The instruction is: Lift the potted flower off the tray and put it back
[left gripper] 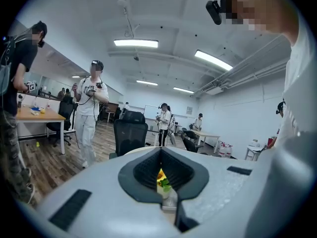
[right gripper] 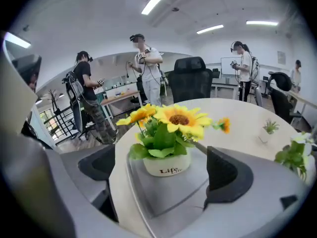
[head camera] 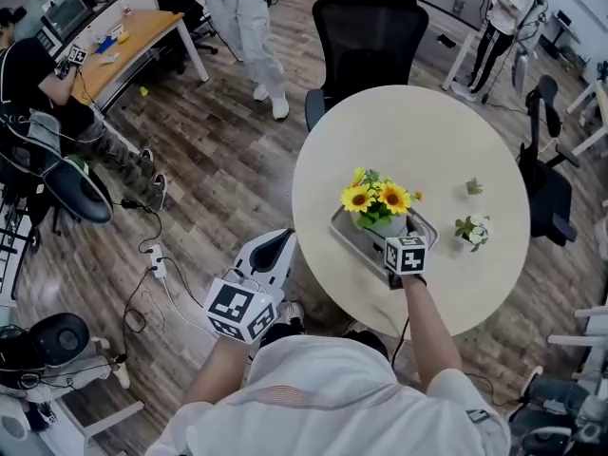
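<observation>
The sunflower pot (right gripper: 166,152) stands on the grey tray (right gripper: 173,195), and the lift seems yet to come. The right gripper (head camera: 407,255) hangs at the tray's near edge, jaws spread wide and empty. The left gripper (head camera: 242,307), jaws together, hangs off the table (head camera: 446,150).

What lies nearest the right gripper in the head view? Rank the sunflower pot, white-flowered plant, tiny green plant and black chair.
1. Sunflower pot, on the tray just ahead of the right gripper.
2. White-flowered plant, to the right.
3. Tiny green plant, farther back right.
4. Black chair, beyond the table.
</observation>
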A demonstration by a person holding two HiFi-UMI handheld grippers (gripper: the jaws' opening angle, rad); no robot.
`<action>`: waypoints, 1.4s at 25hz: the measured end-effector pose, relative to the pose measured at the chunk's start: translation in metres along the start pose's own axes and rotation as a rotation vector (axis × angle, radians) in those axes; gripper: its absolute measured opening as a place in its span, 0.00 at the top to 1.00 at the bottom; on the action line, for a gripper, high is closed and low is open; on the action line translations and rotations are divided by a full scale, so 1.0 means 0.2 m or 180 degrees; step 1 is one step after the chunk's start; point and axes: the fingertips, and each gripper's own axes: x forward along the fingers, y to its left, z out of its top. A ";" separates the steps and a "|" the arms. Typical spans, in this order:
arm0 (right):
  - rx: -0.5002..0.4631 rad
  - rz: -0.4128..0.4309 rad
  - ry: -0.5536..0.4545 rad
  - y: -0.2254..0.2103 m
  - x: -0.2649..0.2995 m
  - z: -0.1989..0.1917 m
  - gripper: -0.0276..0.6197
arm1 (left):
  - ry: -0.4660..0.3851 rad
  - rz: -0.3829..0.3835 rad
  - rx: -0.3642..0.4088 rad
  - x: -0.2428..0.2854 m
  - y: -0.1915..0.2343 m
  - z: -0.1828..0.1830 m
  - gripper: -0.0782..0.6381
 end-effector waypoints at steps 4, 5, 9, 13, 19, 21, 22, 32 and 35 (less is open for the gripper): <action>0.0155 -0.0005 -0.0456 -0.03 -0.32 0.17 0.07 | -0.0073 -0.0160 0.0031 0.07 -0.09 0.04 0.88; 0.0187 -0.0016 -0.0599 -0.04 -0.41 0.22 0.07 | -0.0094 -0.0213 0.0041 0.09 -0.12 0.05 0.88; 0.0185 -0.0071 -0.1167 -0.03 -0.77 0.41 0.08 | -0.0170 -0.0420 0.0094 0.14 -0.24 0.09 0.88; 0.0063 -0.0166 -0.1565 -0.02 -1.09 0.54 0.15 | -0.0218 -0.0600 0.0138 0.20 -0.37 0.12 0.88; 0.0009 -0.0397 -0.2003 0.00 -1.43 0.62 0.45 | -0.0222 -0.0871 0.0201 0.28 -0.51 0.15 0.88; -0.0036 -0.0508 -0.2068 -0.01 -1.49 0.61 0.72 | -0.0223 -0.0921 0.0215 0.30 -0.55 0.15 0.88; -0.0031 -0.0540 -0.2080 -0.02 -1.51 0.61 0.77 | -0.0223 -0.0944 0.0220 0.31 -0.57 0.15 0.88; -0.0069 -0.0736 -0.2024 -0.02 -1.60 0.59 0.95 | -0.0229 -0.1041 0.0290 0.32 -0.64 0.17 0.88; -0.0062 -0.0690 -0.2012 -0.02 -1.59 0.58 0.95 | -0.0229 -0.1036 0.0307 0.31 -0.65 0.16 0.88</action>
